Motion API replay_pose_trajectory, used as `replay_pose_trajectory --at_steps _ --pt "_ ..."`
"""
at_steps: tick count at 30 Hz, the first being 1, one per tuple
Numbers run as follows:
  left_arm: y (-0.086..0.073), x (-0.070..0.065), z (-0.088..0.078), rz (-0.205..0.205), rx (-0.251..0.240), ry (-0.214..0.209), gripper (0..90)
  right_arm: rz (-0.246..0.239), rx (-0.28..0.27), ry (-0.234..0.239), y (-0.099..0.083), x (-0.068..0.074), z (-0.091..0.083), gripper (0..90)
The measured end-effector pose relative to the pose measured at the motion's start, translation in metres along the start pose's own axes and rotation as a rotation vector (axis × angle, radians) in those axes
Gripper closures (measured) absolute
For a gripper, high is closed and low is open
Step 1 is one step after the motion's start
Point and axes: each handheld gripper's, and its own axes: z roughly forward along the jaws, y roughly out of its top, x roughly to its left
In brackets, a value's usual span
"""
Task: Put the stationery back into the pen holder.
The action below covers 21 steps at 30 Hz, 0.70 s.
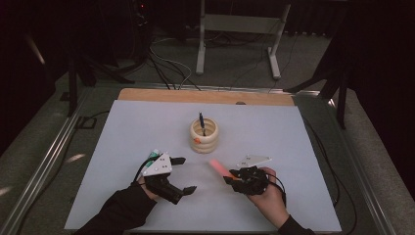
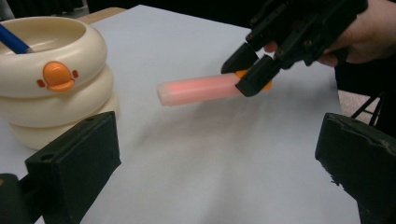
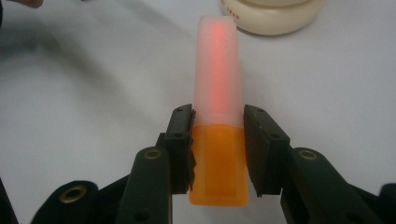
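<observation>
Right gripper, lower centre of the high view, clamps the orange highlighter at its base, clear of the table. Left gripper stands wide and empty.

Risk: the short grip (base only) may let the highlighter pivot and miss the cream holder.

The right gripper view shows pad contact; the high view shows the gap to the holder.

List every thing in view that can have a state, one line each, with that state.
Orange highlighter: capped, held off the table, clamped at its orange body.
Right tongs: shut on the highlighter.
Left tongs: open, nothing between the jaws.
Cream ring-shaped holder: upright on the table, duck bill on its side.
Blue pen: standing tilted inside the holder.
</observation>
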Motion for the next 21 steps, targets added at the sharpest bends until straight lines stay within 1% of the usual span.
replay_pose_trajectory --at_steps 3,5,6,7,10,11,12,14,15,16,18,19,20,21 --pt "0.003 0.000 -0.001 0.020 -0.002 0.002 0.4 -0.012 0.008 0.018 0.004 -0.002 0.001 64.3" --pt "0.004 0.000 -0.002 0.013 -0.001 -0.002 0.4 -0.013 0.009 0.025 0.005 -0.002 0.002 64.3" --pt "0.004 0.001 -0.003 0.011 -0.004 -0.003 0.4 -0.022 0.020 0.034 0.007 -0.002 0.003 64.3" --pt "0.006 0.000 -0.004 0.008 0.000 -0.001 0.4 -0.023 0.022 0.041 0.008 -0.003 0.004 64.2" --pt "0.007 -0.001 -0.005 0.020 0.008 0.011 0.4 -0.038 0.032 0.054 0.012 -0.003 0.006 64.2" --pt "0.008 -0.002 -0.005 0.025 0.022 0.018 0.4 -0.038 0.032 0.054 0.012 -0.003 0.006 64.2" --pt "0.009 -0.002 -0.005 0.032 0.035 0.013 0.4 -0.043 0.038 0.064 0.014 -0.003 0.007 64.2" --pt "0.010 -0.003 -0.006 0.053 0.044 0.031 0.4 -0.044 0.041 0.077 0.016 -0.003 0.009 64.3" --pt "0.010 -0.003 -0.006 0.053 0.044 0.031 0.4 -0.044 0.041 0.077 0.016 -0.003 0.009 64.3" --pt "0.010 -0.003 -0.006 0.066 0.055 0.030 0.4 -0.056 0.050 0.086 0.019 -0.003 0.010 64.3" --pt "0.010 -0.004 -0.005 0.092 0.077 0.040 0.4 -0.058 0.054 0.098 0.021 -0.004 0.012 64.2" --pt "0.010 -0.004 -0.005 0.092 0.077 0.040 0.4 -0.061 0.061 0.102 0.022 -0.003 0.012 64.2" --pt "0.010 -0.005 -0.005 0.105 0.087 0.037 0.4 -0.066 0.060 0.108 0.023 -0.004 0.013 64.2" --pt "0.010 -0.007 -0.004 0.131 0.107 0.048 0.4 -0.063 0.065 0.114 0.025 -0.004 0.013 64.2"
